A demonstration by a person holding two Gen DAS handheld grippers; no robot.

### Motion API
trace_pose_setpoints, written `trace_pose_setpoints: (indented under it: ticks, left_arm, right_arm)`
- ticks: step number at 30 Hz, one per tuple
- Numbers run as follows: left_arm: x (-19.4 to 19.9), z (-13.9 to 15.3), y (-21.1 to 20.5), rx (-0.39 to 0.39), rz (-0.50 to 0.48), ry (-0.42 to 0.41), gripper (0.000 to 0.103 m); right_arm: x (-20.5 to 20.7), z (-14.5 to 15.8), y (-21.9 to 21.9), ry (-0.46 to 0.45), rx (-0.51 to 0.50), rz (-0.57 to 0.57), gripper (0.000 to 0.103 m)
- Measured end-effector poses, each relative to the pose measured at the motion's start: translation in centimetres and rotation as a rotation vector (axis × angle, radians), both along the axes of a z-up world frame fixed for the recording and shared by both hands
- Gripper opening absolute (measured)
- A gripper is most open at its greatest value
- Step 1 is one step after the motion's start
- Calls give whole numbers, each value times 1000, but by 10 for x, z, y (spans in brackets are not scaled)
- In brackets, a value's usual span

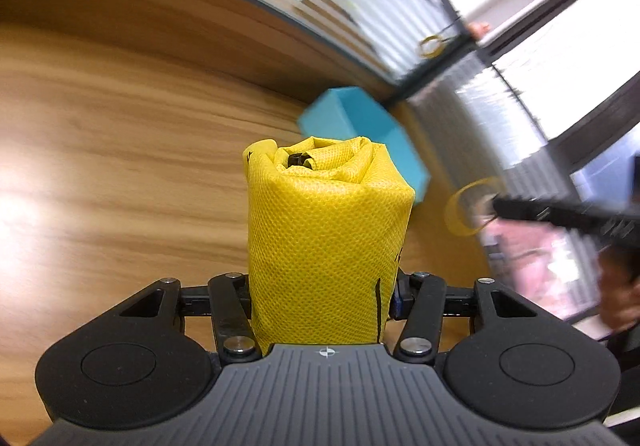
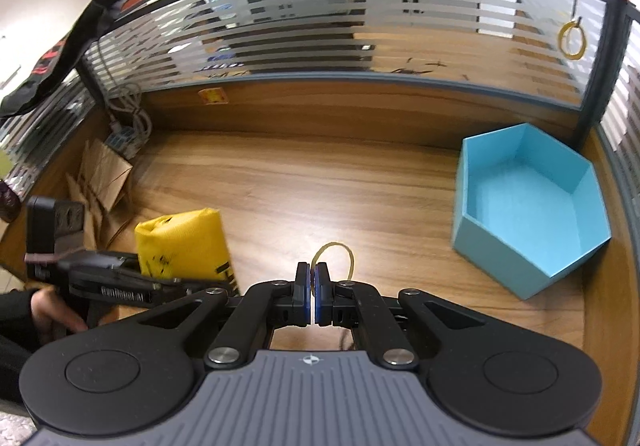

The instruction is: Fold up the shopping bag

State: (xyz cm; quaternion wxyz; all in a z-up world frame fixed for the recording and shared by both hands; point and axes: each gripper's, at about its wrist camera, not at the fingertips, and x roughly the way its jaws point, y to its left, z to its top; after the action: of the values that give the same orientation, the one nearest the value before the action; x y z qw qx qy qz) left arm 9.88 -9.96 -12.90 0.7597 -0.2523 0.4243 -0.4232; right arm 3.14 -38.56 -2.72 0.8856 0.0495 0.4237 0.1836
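Shopping bag (image 1: 324, 230) rolled, woven yellow, left tool (image 1: 324, 286) clamped

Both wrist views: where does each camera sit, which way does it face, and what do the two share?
Left wrist: on the left tongs, looking along them across the wooden desk toward the partition; the tongs clamp a rolled yellow bag; right tongs show blurred.
Right wrist: on the right tongs, facing the partition; they pinch a yellow rubber band; left tongs and a hand show.
Shared: bag, blue hexagonal box, band, desk.
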Motion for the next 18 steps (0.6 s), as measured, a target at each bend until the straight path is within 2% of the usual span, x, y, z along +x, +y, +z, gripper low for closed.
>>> trace_pose_setpoints:
  ticks: [6,11,18]
  left_arm:
    - [-4,-7,16,-165,-58,102,55]
    - [-4,-12,26,-167,-111,133,56]
    - [2,-12,38,-161,-168,124,56]
  right_arm:
    - [-10,-4,20,12,45,59,2]
    - [-17,-7,39,19,86,112,2]
    - [-26,-11,66,28,144,185,2]
